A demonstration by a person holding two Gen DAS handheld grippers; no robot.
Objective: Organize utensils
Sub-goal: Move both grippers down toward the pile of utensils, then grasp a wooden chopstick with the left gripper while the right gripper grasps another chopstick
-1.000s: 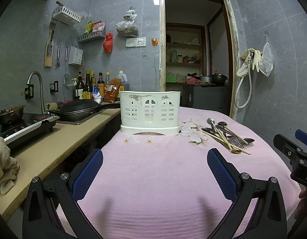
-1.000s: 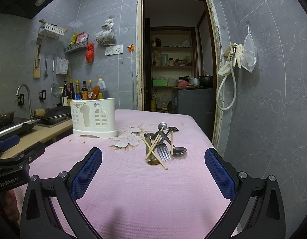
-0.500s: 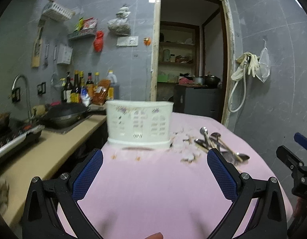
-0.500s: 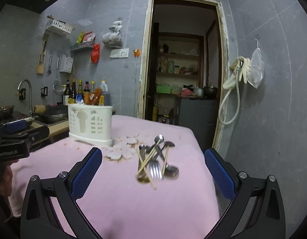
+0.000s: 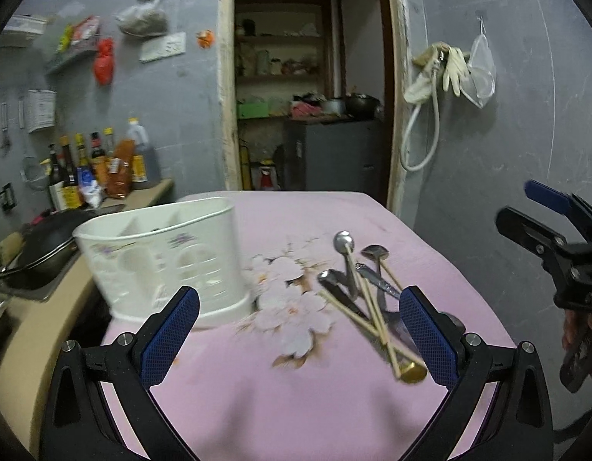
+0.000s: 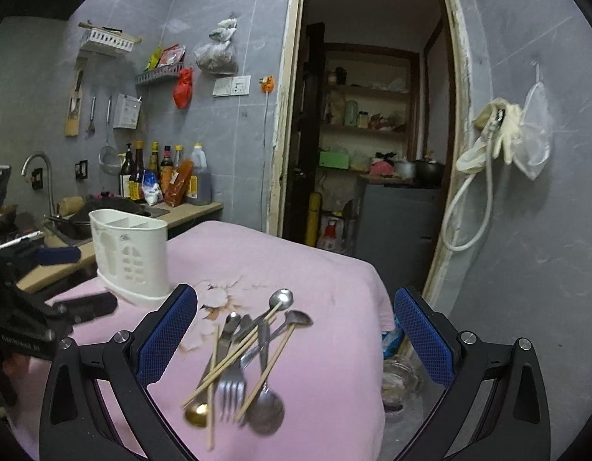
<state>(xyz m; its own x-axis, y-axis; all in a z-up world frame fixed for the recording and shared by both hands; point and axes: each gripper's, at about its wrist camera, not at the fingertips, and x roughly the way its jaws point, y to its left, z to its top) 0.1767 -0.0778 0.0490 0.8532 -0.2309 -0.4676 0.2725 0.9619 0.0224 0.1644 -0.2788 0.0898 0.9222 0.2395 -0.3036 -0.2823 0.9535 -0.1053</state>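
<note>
1. The right gripper (image 6: 296, 340) has its jaws spread wide and empty, hovering over the utensil pile (image 6: 244, 361).
2. The left gripper (image 5: 300, 336) is likewise wide open, holding nothing, between the caddy (image 5: 169, 259) and the pile.
3. Forks, spoons and chopsticks (image 6: 234, 357) lie crossed on the pink-clothed table (image 6: 326, 269); I'd take a top piece by its handle so the rest stays put.
4. The white caddy stands upright, near the pile.
</note>
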